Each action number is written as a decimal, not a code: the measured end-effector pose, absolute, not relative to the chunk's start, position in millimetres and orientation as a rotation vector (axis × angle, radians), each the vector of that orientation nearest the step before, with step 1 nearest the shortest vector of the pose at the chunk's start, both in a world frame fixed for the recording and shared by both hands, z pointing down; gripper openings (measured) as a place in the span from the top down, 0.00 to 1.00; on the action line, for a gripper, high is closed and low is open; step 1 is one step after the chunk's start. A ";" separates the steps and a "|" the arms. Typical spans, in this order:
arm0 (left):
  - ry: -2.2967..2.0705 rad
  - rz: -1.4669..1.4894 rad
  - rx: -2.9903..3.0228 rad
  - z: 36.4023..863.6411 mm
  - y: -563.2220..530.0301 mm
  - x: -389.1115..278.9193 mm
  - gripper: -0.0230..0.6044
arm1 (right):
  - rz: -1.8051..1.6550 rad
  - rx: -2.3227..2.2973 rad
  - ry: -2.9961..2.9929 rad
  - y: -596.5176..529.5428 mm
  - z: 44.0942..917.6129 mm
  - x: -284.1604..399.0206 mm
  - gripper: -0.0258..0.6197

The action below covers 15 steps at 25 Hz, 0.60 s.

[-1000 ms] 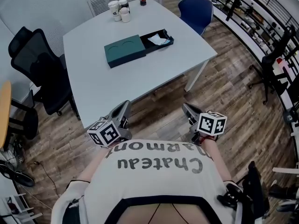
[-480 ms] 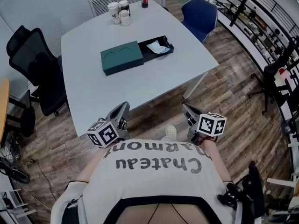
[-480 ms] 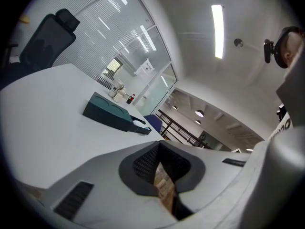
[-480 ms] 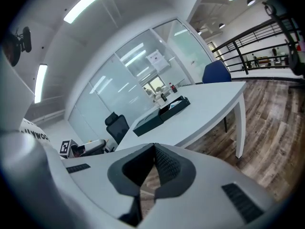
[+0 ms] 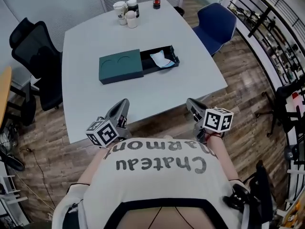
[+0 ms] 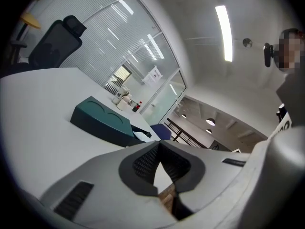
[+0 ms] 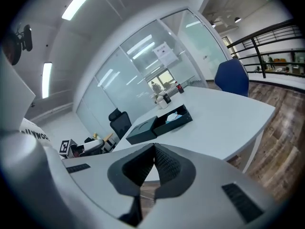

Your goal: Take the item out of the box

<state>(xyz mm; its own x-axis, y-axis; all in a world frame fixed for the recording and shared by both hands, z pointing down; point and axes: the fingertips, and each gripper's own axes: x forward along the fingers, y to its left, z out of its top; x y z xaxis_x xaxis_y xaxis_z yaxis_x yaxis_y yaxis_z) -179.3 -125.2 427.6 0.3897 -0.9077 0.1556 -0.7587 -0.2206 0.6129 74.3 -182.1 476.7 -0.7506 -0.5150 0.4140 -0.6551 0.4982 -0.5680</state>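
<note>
A dark green box [image 5: 120, 67] lies on the white table [image 5: 95, 99], its black drawer [image 5: 167, 54] slid out to the right. Inside the drawer lies a pale crumpled item [image 5: 161, 60]. My left gripper [image 5: 124, 105] hovers at the table's near edge, shut with nothing between its pads. My right gripper [image 5: 191, 104] hangs just off that edge, also shut and empty. Both are well short of the box. The left gripper view shows the box [image 6: 100, 119] ahead; the right gripper view shows the box [image 7: 142, 129] and the item [image 7: 177, 118].
Several paper cups [image 5: 125, 9] and a dark bottle [image 5: 156, 0] stand at the table's far edge. A blue chair [image 5: 217, 25] sits to the right and a black office chair [image 5: 35, 56] to the left. A metal railing [image 5: 267, 27] runs along the far right.
The person has stepped closer to the table. Both grippers, still shut, now reach its near edge, and the box appears nearer.
</note>
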 end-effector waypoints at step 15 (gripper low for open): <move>-1.688 -0.403 1.903 427.3 -180.8 -192.2 0.96 | 1.018 0.718 -2.632 -300.6 479.9 63.8 0.96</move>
<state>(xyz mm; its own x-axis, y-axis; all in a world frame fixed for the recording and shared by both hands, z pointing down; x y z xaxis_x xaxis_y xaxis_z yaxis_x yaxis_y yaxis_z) -192.2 -180.8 427.3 0.1629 -0.9769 0.1382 -0.8090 -0.0521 0.5854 63.8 -300.6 479.9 -0.8538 -0.3600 0.3761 -0.5194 0.6389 -0.5675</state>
